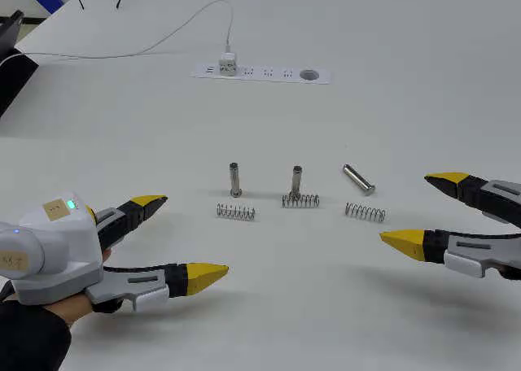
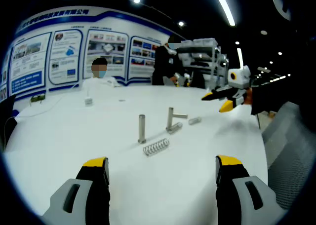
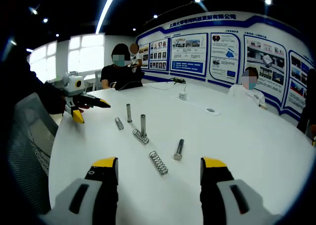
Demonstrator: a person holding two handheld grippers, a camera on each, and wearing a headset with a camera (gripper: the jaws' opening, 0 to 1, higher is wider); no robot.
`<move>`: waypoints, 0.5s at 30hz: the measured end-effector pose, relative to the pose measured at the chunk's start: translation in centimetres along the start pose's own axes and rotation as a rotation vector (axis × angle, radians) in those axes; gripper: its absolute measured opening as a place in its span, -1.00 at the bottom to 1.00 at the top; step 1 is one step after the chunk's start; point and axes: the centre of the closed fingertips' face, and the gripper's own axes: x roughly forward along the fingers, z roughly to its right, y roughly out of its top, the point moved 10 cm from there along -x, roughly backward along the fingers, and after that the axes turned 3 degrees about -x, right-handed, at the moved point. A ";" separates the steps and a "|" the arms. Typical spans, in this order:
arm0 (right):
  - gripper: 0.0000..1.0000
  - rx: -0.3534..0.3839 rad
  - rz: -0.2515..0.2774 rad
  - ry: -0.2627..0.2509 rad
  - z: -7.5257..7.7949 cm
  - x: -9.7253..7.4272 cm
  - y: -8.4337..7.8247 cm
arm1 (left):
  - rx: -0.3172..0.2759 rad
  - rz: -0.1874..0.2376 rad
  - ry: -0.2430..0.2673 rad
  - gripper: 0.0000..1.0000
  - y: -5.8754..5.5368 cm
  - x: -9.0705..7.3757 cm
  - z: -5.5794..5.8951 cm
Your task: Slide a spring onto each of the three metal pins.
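Indoors, white table [image 1: 366, 306] bears pins [image 1: 234, 178], springs [image 1: 235, 212]; posters [image 3: 229, 50] behind.

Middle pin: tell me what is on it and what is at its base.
Nothing is on the middle pin; its upright shaft is bare. In the head view a spring lies flat in front of its foot, covering part of it.

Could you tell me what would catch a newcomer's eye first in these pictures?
Mid-table on the white workbench, three short silver metal pins sit in a row: the left pin and middle pin upright, the right pin lying flat, each with a small coiled metal spring before it. The yellow-tipped left hand-held gripper and right hand-held gripper flank them, both open.
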 end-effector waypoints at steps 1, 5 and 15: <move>0.37 0.001 0.000 0.000 0.0 0.0 0.0 | 0.000 0.000 0.000 0.81 0.0 0.0 0.0; 0.36 0.000 0.001 0.001 0.0 0.0 0.1 | -0.001 -0.003 -0.001 0.80 0.0 0.0 0.0; 0.34 0.004 -0.003 -0.001 0.2 0.1 0.2 | -0.001 0.001 -0.001 0.79 0.1 0.0 0.0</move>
